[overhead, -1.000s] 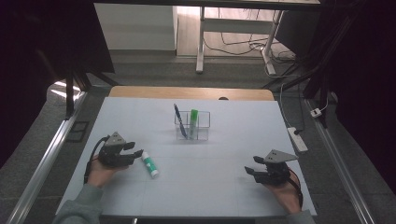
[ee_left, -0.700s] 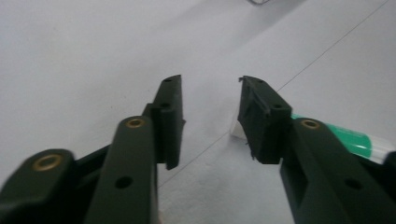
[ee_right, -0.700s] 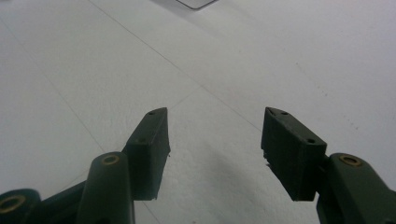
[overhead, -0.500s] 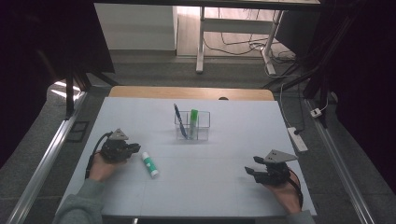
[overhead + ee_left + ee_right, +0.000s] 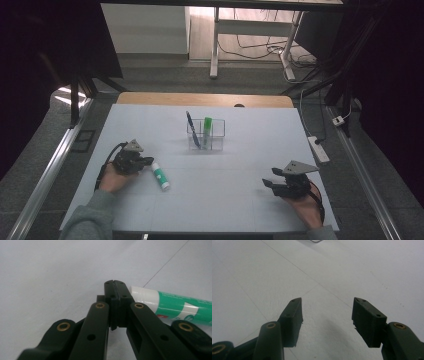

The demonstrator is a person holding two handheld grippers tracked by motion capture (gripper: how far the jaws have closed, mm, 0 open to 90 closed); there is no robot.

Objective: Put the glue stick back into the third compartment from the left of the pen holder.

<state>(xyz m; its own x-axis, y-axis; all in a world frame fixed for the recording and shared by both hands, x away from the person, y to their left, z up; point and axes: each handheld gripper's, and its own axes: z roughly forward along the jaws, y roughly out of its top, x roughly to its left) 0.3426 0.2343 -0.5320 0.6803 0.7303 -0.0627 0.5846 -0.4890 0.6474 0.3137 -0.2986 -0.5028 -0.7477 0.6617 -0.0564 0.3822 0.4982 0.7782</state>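
Ample bare table between grippers

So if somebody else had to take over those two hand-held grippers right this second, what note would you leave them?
Left gripper: jaws shut on nothing, tip right beside the white end of the green-and-white marker, which lies flat on the white table.
Right gripper: open, empty, low over bare table at the right.
Clear holder, mid-table: a blue pen and a green marker already stand in it.
Left to do, probably: open the left gripper, grasp the lying marker and stand it in the holder.
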